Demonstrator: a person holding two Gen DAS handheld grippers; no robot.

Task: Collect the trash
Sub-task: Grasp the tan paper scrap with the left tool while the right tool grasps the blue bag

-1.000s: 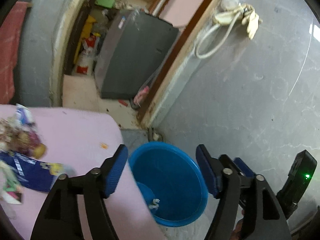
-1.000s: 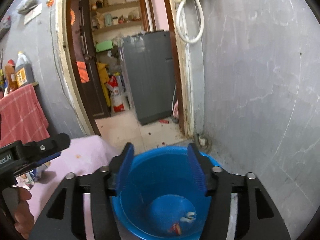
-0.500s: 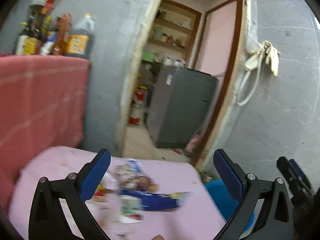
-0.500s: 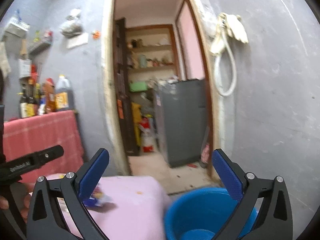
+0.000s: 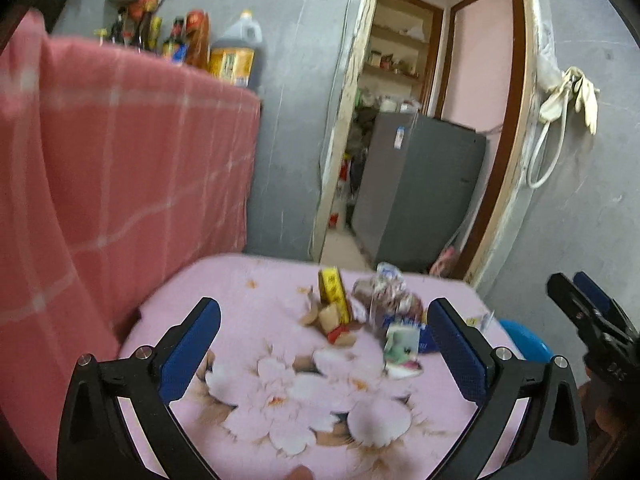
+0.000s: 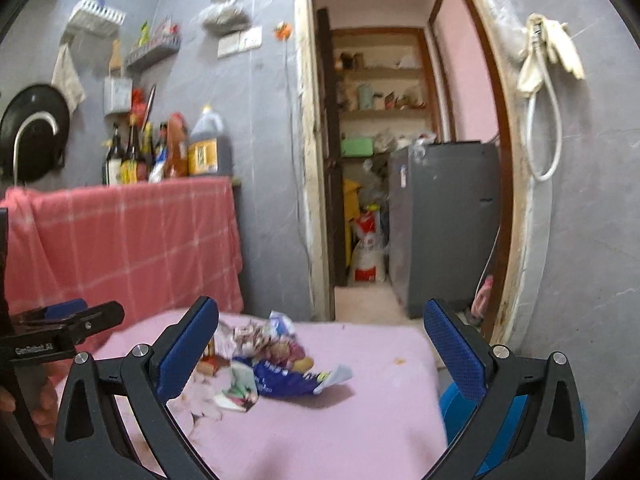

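Left claw [image 5: 322, 346]: jaws wide, empty, just opened.
Right claw [image 6: 320, 350]: jaws wide, empty, just opened.
Trash pile [image 6: 266, 360]: wrappers heaped mid-desk [image 6: 360, 420], beyond both claws.
Blue bucket [image 6: 456, 408]: right of desk, on floor.
Method, my judgement: pick one wrapper at pile edge, approach low, pinch loose fold, carry right to bucket.

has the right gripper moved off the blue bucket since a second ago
Yes. The right gripper, open and empty, swung left from over the blue bucket toward the trash pile on the pink cloth.
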